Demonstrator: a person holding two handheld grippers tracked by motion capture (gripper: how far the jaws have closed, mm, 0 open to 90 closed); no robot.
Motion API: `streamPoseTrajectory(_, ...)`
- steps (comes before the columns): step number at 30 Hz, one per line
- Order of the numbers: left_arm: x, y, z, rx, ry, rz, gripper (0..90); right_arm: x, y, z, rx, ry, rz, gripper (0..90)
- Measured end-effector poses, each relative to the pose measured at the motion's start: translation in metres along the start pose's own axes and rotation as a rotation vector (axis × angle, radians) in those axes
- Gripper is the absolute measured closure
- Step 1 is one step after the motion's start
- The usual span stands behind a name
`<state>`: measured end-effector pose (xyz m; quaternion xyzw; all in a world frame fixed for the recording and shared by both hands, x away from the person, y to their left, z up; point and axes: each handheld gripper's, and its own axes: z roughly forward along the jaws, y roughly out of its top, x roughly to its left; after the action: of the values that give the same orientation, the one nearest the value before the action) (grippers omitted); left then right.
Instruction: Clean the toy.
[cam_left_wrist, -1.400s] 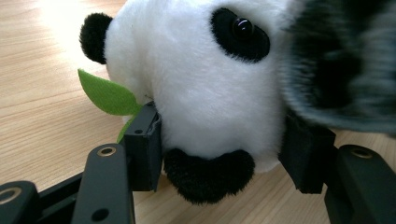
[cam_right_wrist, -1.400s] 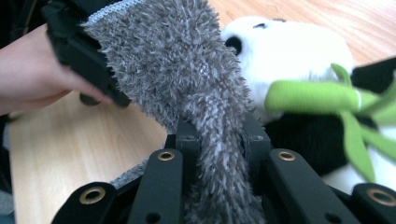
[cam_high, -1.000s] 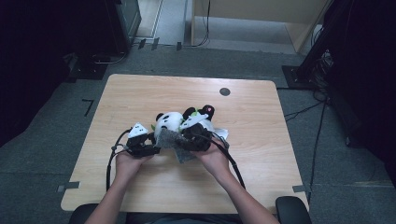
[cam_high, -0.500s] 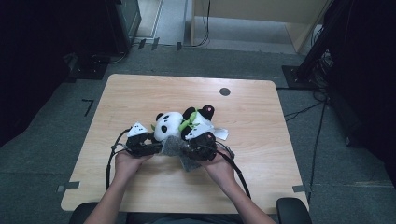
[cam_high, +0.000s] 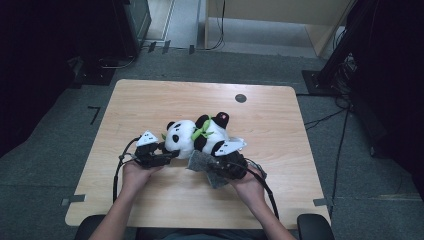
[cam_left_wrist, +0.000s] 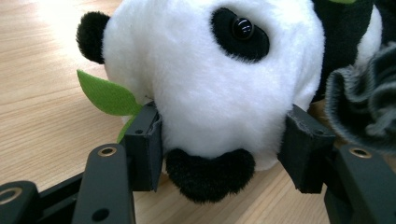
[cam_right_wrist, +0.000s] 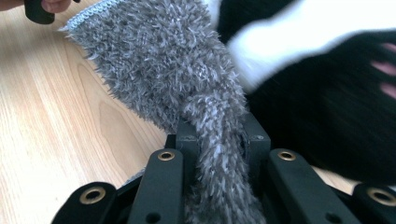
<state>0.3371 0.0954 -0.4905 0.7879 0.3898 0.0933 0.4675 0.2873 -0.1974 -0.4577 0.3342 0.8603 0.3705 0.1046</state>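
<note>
A stuffed panda (cam_high: 192, 137) is lying on its side near the middle of the wooden table (cam_high: 150, 100), its white head pointing left. The left gripper (cam_high: 159, 154) is clasping the panda's head from the near-left. The right gripper (cam_high: 216, 167) is pinching a grey fuzzy cloth (cam_high: 201, 161) just beside the panda's near side.

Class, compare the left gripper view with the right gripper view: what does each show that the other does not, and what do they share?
Left gripper view alone: the panda's head, with an eye and a green leaf, pressed between the left gripper jaws. Right gripper view alone: the right gripper with its jaws shut on a bunched strip of the grey cloth. Shared: the grey cloth, the panda's black and white fur, and the wooden table.
</note>
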Motion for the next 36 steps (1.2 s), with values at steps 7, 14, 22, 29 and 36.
streamPoseTrajectory(7, -0.001, 0.0, 0.0, 0.005, 0.01, 0.013, 39.5, -0.014, -0.011, -0.016, 0.016, 0.001, 0.019, 75.3)
streamPoseTrajectory(14, -0.002, 0.0, 0.0, 0.007, 0.015, 0.018, 39.5, -0.035, -0.023, -0.033, 0.027, 0.006, 0.058, 75.3)
streamPoseTrajectory(22, -0.002, 0.0, 0.0, 0.006, 0.016, 0.021, 39.6, -0.055, -0.034, -0.047, 0.046, -0.036, 0.066, 75.2)
streamPoseTrajectory(29, -0.003, 0.0, 0.0, 0.008, 0.018, 0.024, 39.5, -0.075, -0.036, -0.049, 0.044, -0.057, 0.107, 75.2)
streamPoseTrajectory(36, -0.002, 0.0, 0.0, 0.004, 0.015, 0.022, 39.5, -0.095, -0.03, -0.046, 0.027, -0.087, 0.137, 75.3)
